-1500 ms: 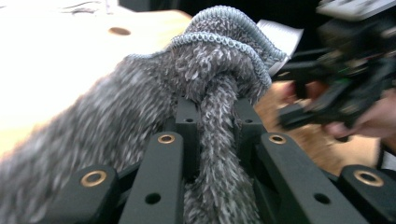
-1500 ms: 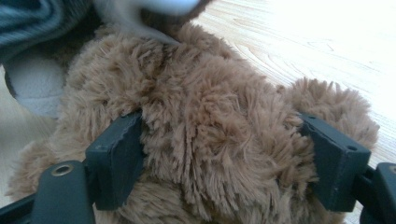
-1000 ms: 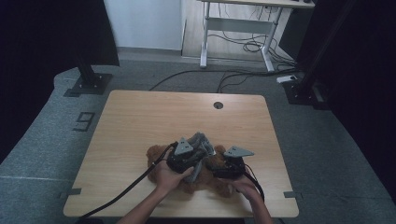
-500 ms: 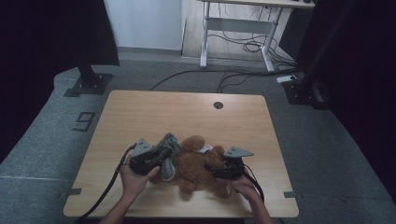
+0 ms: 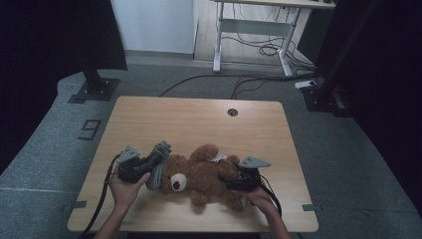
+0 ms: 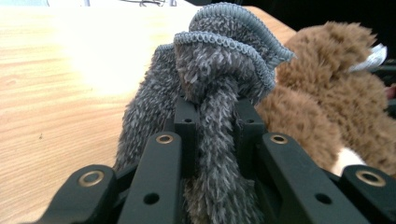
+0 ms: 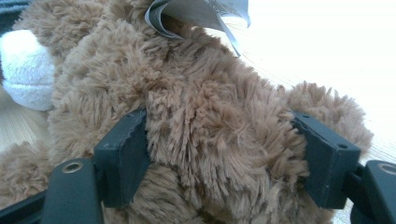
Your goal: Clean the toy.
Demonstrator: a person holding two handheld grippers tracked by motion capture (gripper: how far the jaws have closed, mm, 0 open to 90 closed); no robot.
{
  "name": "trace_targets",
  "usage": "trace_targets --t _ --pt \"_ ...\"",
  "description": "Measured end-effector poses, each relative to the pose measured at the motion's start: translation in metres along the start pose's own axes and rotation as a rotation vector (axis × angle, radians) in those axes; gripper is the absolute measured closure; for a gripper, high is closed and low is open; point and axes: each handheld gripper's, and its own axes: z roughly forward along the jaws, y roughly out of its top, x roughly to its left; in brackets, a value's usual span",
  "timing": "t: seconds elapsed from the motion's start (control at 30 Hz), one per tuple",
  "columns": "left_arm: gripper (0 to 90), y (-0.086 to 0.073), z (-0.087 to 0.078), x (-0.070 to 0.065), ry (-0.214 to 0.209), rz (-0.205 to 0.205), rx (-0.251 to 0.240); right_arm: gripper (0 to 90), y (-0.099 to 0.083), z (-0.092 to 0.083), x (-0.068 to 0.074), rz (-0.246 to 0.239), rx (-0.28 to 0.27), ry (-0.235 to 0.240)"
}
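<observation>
1. Between my left gripper's [image 6: 215,126] jaws, I am pinching a bunched fold of the grey fuzzy cloth [image 6: 210,79]; the jaws are pressing nearly together on it, and the cloth is standing up in a ruffled bundle beyond them.
2. Between my right gripper's [image 7: 224,154] jaws, I am clamping a thick part of the brown teddy bear [image 7: 201,107]; the jaws are standing wide, with the pads pressing into the fur on both sides.
3. Just past that grip, a paper tag [image 7: 201,14] is sticking out of the bear's fur, and its white muzzle is showing off to the left in the right gripper view.
4. In the high view, the bear [image 5: 199,174] is lying on its back near the front edge of the wooden table [image 5: 199,119], head toward my left gripper [image 5: 149,167].
5. There the grey cloth [image 5: 159,162] is touching the bear's head, while my right gripper [image 5: 234,181] is holding the bear's other end.
</observation>
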Motion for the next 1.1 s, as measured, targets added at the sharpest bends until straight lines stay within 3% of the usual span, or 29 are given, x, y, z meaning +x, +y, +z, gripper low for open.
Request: trace_targets --t 0.07,0.13,0.33,0.43,0.57,0.67,0.87,1.0,1.1 --pt "76.0 0.006 0.003 -0.011 -0.027 0.021 -0.007 25.6 0.000 0.000 0.000 0.000 0.000 0.002" --pt "76.0 0.015 0.013 -0.032 -0.070 0.063 -0.008 25.6 0.000 0.000 0.000 0.001 -0.001 0.001" --pt "76.0 0.031 0.054 -0.092 -0.180 0.177 0.030 25.5 -0.001 0.000 -0.001 0.001 -0.001 0.003" --pt "76.0 0.035 0.074 -0.112 -0.218 0.198 0.041 25.5 -0.001 0.000 -0.001 0.001 -0.001 0.003" --pt "76.0 0.031 0.105 -0.130 -0.244 0.202 0.097 25.5 -0.001 0.000 -0.001 0.002 -0.002 0.003" --pt "76.1 0.026 0.115 -0.132 -0.230 0.219 0.122 25.6 -0.001 0.000 -0.001 0.002 0.001 0.000" --pt "76.1 0.027 0.104 -0.126 -0.181 0.264 0.133 25.5 -0.001 0.001 -0.001 0.007 -0.001 0.000" --pt "76.0 0.026 0.090 -0.110 -0.152 0.241 0.123 25.5 -0.001 0.000 -0.001 0.011 -0.002 0.002" --pt "76.0 0.022 0.074 -0.095 -0.092 0.255 0.115 25.6 -0.001 0.000 -0.002 0.012 -0.003 0.004"
